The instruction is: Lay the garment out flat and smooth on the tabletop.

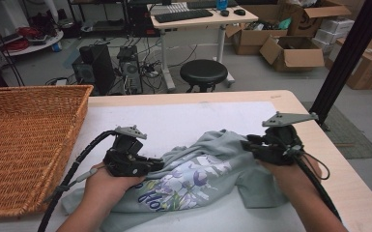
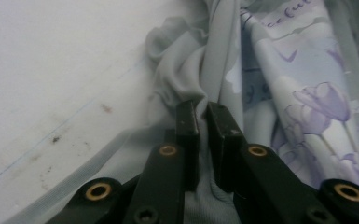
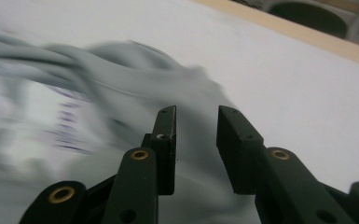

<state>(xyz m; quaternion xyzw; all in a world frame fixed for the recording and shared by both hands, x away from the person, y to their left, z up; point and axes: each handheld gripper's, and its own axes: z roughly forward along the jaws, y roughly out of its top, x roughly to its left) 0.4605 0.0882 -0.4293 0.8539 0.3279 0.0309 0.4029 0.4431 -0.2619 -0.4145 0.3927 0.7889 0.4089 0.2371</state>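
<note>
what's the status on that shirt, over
Left gripper jaws pinched on grey shirt. Right gripper jaws apart, nothing between them. Basket sits left, apart from shirt.

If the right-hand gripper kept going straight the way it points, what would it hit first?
Probably the crumpled grey-green printed T-shirt, lying just past the right gripper, whose open jaws hold nothing; depth is blurred.

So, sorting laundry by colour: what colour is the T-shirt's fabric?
The T-shirt is pale grey-green with a purple flower print; the high view shows it best.

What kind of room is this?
Probably a lab or workshop: behind the table with the grey T-shirt stand a computer desk, a tangle of cables and open cardboard boxes.
</note>
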